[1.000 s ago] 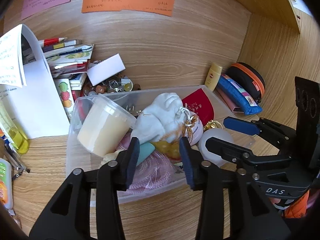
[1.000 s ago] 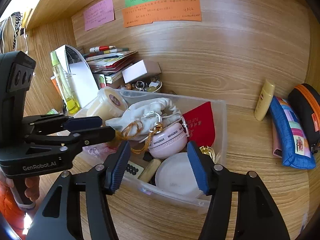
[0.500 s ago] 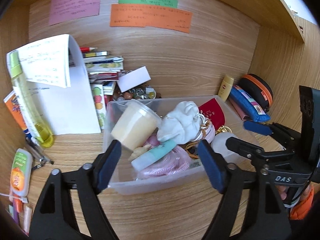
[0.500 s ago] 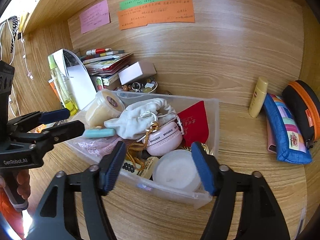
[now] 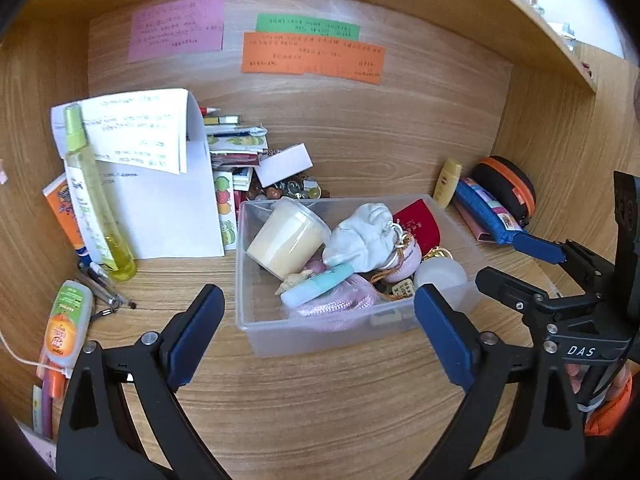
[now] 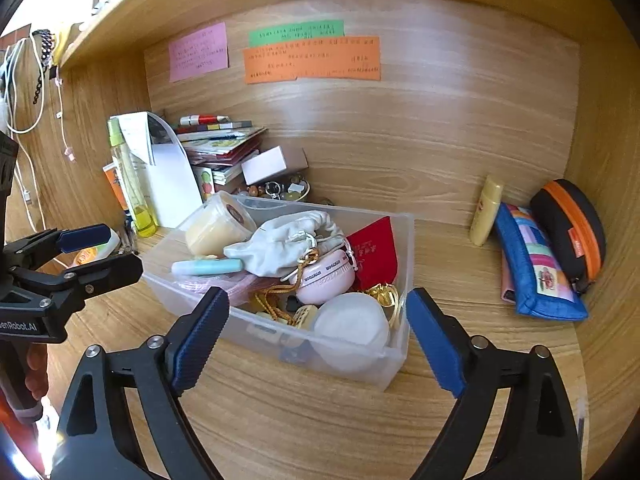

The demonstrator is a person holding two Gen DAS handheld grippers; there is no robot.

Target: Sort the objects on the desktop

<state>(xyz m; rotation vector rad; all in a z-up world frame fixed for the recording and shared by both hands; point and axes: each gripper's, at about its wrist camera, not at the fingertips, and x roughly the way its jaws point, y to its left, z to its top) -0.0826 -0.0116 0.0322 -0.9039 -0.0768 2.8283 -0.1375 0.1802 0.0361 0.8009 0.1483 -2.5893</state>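
Observation:
A clear plastic bin [image 5: 320,338] [image 6: 360,364] sits on the wooden desk, full of small things: a cream tub [image 5: 286,238], a white cloth pouch [image 5: 360,236], a red pouch [image 5: 420,226], a light-blue tube [image 5: 318,290] [image 6: 206,267], a pink round case [image 6: 326,278] and a white round lid [image 6: 352,330]. My left gripper [image 5: 318,336] is open and empty, held back in front of the bin. My right gripper [image 6: 318,336] is open and empty, in front of the bin's right end.
Left of the bin stand a yellow-green spray bottle [image 5: 96,200], white papers [image 5: 168,200], stacked books [image 5: 236,152] and a small orange-labelled bottle [image 5: 66,326]. At the right lie a yellow tube [image 6: 486,210], a blue pencil case [image 6: 536,264] and a black-orange case [image 6: 572,228].
My left gripper let go of the light-blue tube, which now lies in the bin. It opened wide and pulled back. My right gripper also pulled back a little.

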